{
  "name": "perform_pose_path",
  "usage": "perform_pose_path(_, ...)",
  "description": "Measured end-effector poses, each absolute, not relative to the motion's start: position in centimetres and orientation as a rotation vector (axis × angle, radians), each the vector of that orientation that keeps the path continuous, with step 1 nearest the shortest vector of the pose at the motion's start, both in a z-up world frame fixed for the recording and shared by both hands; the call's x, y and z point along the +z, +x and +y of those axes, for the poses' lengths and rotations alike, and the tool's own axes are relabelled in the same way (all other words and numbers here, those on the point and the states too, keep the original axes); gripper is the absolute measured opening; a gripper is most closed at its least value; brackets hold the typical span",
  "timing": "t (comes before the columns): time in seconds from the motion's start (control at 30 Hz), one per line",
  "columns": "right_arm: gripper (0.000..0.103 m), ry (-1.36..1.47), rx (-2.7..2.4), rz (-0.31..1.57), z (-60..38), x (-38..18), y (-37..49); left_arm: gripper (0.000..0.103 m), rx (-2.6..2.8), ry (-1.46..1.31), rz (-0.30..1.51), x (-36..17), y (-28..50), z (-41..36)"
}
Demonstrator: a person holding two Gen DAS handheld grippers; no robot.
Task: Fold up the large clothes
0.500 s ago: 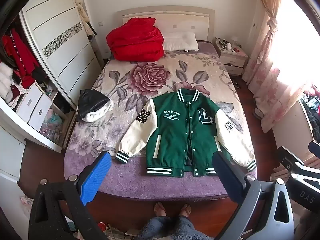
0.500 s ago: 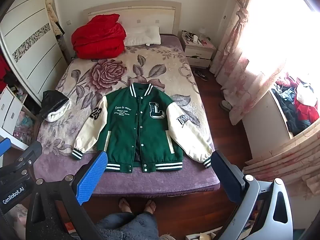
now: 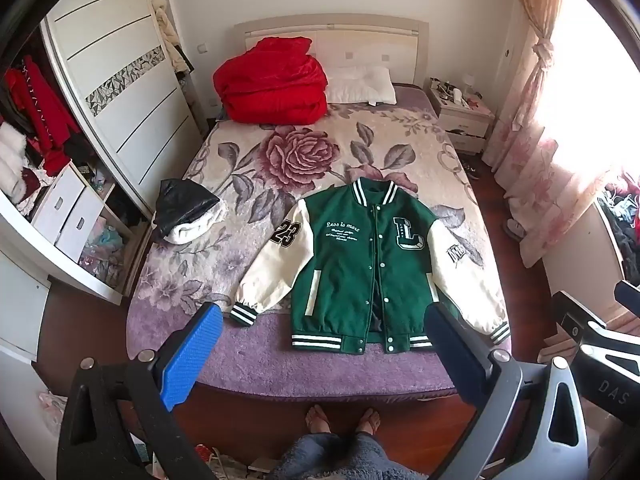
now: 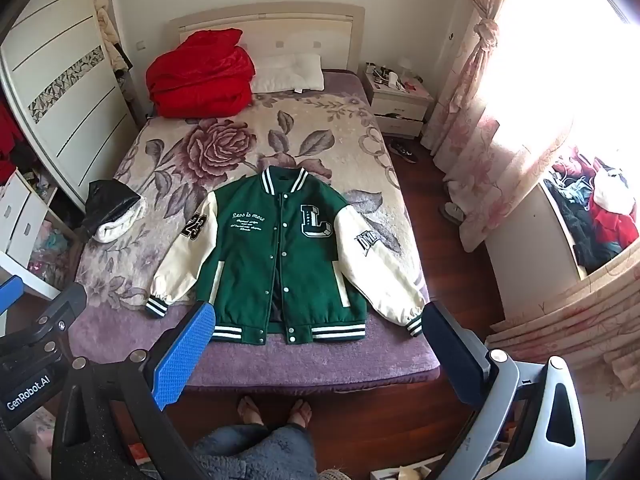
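Observation:
A green varsity jacket (image 3: 360,264) with cream sleeves lies flat, front up and snapped shut, near the foot of the bed (image 3: 280,364); it also shows in the right wrist view (image 4: 280,256). Both sleeves spread outward. My left gripper (image 3: 324,332) is open and empty, held high above the bed's foot edge. My right gripper (image 4: 316,332) is open and empty, also high above the foot edge, over the jacket's hem. Each gripper's body shows at the other view's side edge.
A red folded quilt (image 3: 272,88) and a white pillow (image 3: 360,86) lie at the headboard. A black and white garment (image 3: 188,212) lies at the bed's left edge. A wardrobe (image 3: 120,92) stands left, a nightstand (image 3: 460,120) and curtains (image 3: 536,152) right. My feet (image 3: 340,424) stand on the wood floor.
Both views have shifted very slightly; the jacket has not moved and both grippers stay open.

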State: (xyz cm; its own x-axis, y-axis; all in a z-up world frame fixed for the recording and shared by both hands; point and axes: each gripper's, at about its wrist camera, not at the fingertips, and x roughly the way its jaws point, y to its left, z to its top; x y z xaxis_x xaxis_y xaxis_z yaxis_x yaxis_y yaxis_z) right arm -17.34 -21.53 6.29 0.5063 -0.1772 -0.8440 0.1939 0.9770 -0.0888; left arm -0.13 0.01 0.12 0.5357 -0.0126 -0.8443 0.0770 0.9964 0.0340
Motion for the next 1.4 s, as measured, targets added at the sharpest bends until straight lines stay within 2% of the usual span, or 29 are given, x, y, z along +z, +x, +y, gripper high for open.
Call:
perform_pose_path(0.83,0.103,0.019,-0.222,1.006,-22.2,6.5,-18.7,0.103,-0.051,0.064,0.994,2.5,-0.1,-0.3)
perform_pose_path(1.4,0.103,0.020,-0.219,0.997,-21.3,8.6,-18.2,0.103,-0.053,0.057,0.985,4.7,0.1,-1.6)
